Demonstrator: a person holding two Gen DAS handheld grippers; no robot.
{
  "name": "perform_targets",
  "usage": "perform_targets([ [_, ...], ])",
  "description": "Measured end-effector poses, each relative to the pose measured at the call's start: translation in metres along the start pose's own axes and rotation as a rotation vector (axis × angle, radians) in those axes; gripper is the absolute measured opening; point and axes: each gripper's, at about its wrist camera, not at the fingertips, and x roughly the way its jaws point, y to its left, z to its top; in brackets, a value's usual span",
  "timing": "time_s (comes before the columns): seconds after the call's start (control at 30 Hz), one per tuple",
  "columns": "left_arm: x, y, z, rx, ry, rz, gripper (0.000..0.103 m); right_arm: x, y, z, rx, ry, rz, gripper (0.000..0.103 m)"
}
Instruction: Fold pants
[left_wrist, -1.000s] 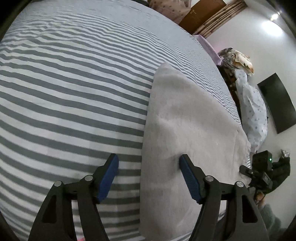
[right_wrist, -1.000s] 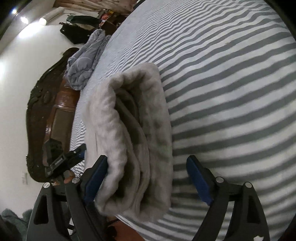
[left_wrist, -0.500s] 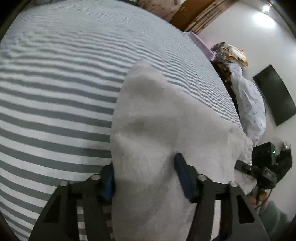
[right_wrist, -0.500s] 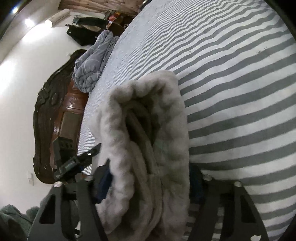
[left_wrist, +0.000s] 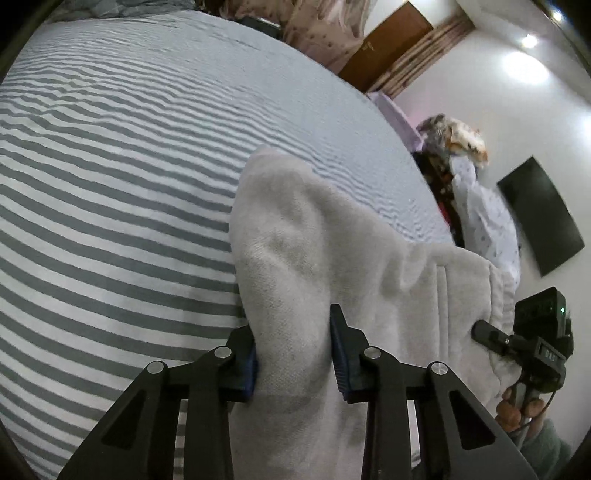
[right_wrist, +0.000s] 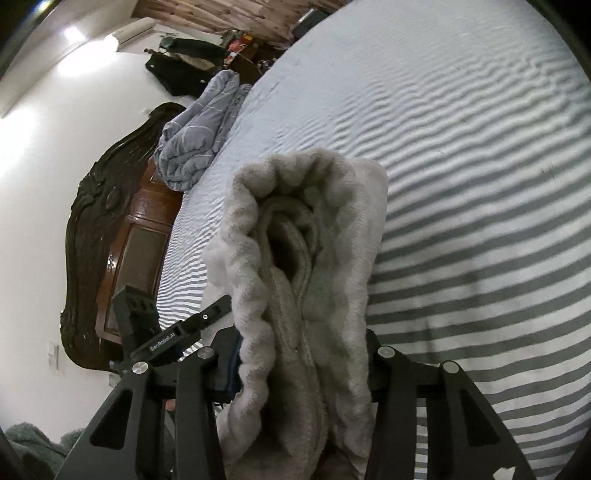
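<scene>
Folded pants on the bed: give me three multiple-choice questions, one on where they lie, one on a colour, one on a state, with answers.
1. The pale pants lie on:
A. a bare wooden floor
B. the striped bedsheet
C. a chair

2. The bedsheet's stripes are:
A. red and yellow
B. black and green
C. grey and white

3. The cloth between the right gripper fingers is:
A. one flat layer
B. a thick bunch of folded layers
C. nothing

Answers: 1 B, the stripes surround the pants in both wrist views. 2 C, grey bands alternate with white. 3 B, several plush folds fill the closing fingers; the left gripper is also closing on the fabric.
</scene>
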Motion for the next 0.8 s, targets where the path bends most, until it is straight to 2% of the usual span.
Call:
perform_targets([
  [0.17,-0.027,0.007,0.024,0.018,-0.078,0.026,0.033,0.017,0.030,0.014,-0.042,0.011,0.018,0.041],
  [0.3,-0.045,0.026,0.049,0.030,-0.122,0.069,0.033,0.048,0.049,0.034,-0.057,0.020,0.051,0.041],
  [0.47,-0.052,0.054,0.075,0.031,-0.137,0.137,0.033,0.099,0.060,0.057,-0.063,0.059,0.075,0.041],
  [0.57,-0.042,0.076,0.087,0.013,-0.124,0.167,0.033,0.130,0.058,0.063,-0.064,0.086,0.078,0.041],
  [0.7,-0.022,0.105,0.092,-0.007,-0.089,0.197,0.033,0.156,0.051,0.068,-0.082,0.098,0.021,0.043],
  [0.8,-0.010,0.121,0.088,-0.022,-0.066,0.216,0.037,0.162,0.037,0.066,-0.076,0.112,-0.049,0.053],
])
